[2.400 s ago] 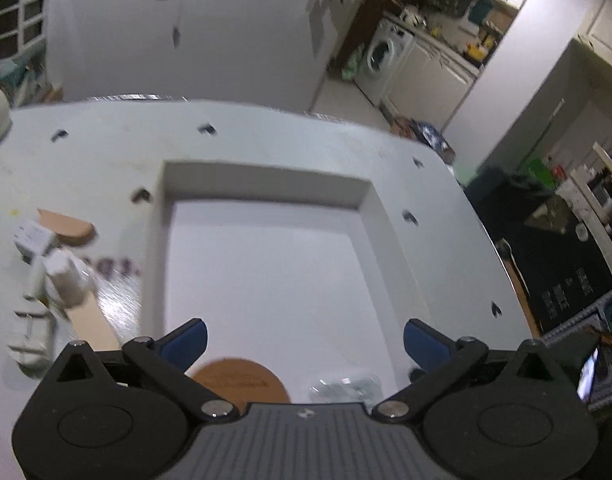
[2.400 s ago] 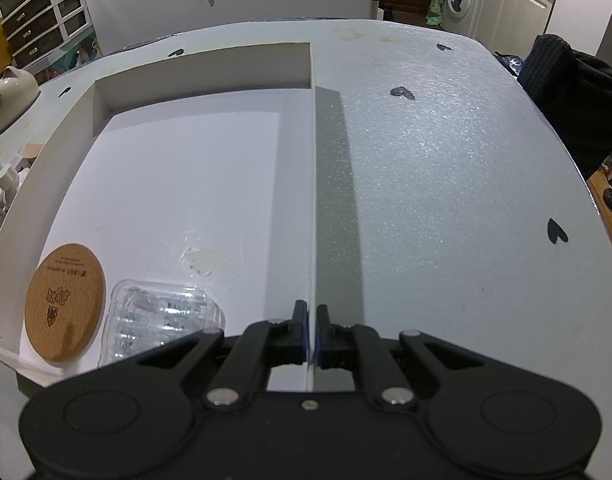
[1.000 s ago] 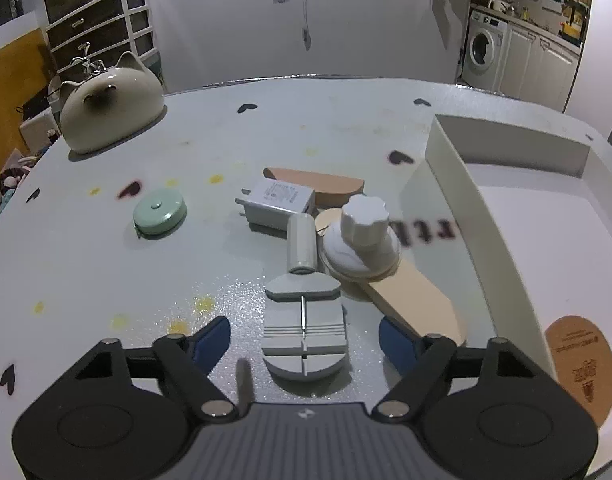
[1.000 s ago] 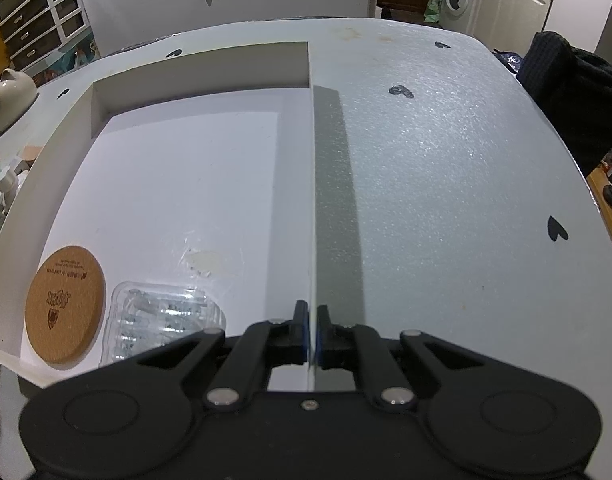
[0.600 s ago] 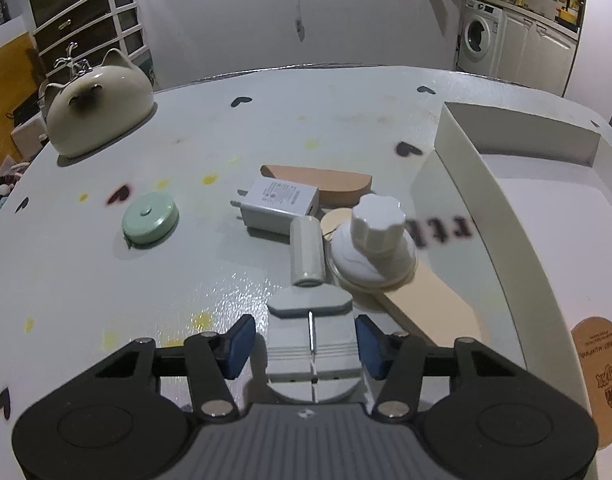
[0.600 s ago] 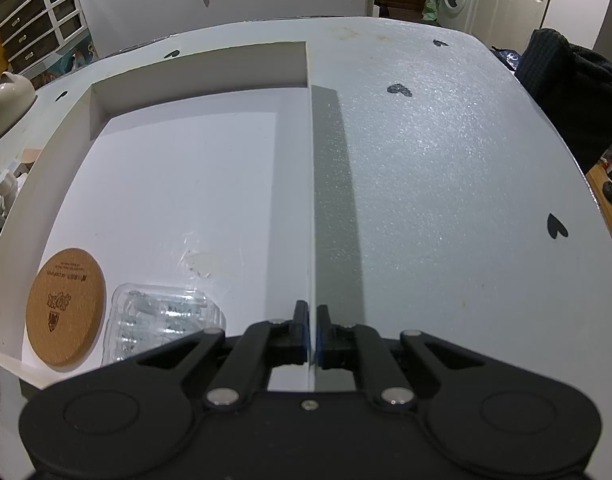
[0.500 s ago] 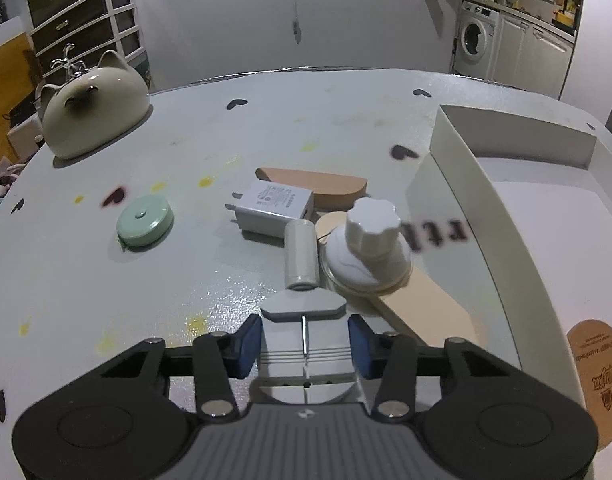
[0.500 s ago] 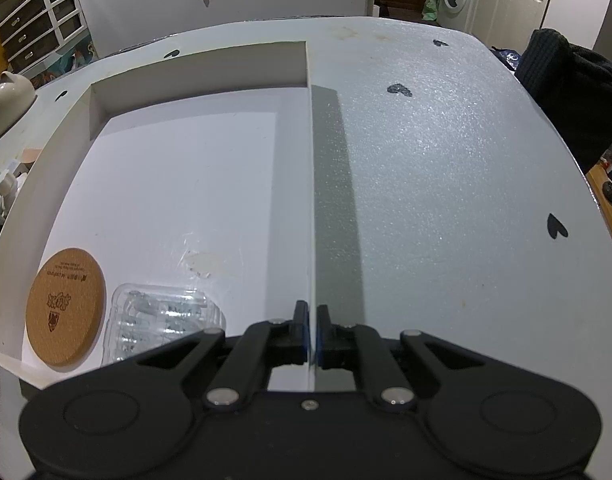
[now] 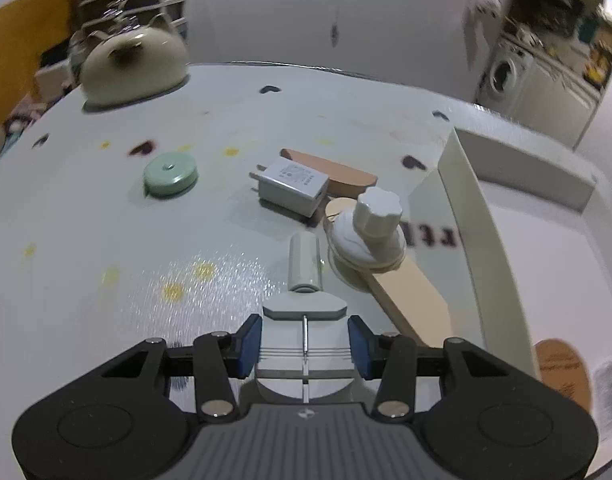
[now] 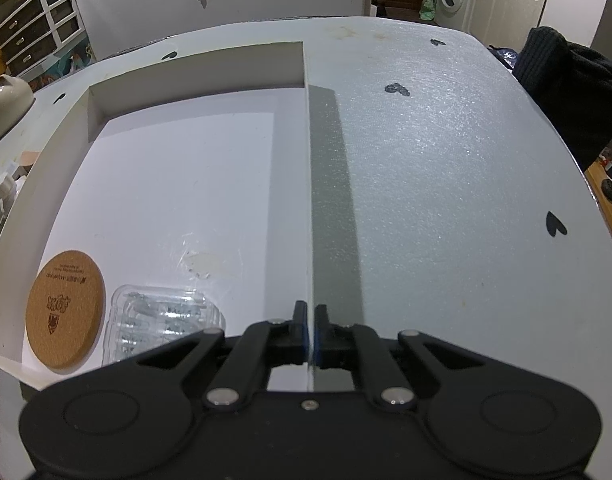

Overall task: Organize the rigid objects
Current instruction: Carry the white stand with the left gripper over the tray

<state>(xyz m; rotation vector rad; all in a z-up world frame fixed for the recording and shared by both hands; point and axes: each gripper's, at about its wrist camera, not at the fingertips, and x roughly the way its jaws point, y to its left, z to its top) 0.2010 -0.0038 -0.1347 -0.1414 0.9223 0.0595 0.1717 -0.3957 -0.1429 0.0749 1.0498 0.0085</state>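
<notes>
Gripping grey tool [image 9: 304,336], left tongs [image 9: 304,344] low over table [image 9: 105,240]

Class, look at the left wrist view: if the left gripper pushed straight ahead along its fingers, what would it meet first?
The left gripper is already shut on the grey tool. Straight ahead, the tool's white cylindrical handle comes first; beyond it the white charger probably follows, though depth is uncertain.

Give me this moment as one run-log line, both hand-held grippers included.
left hand-held gripper: shut on grey tool | right hand-held gripper: shut on box wall | in box: cork coaster, clear case
</notes>
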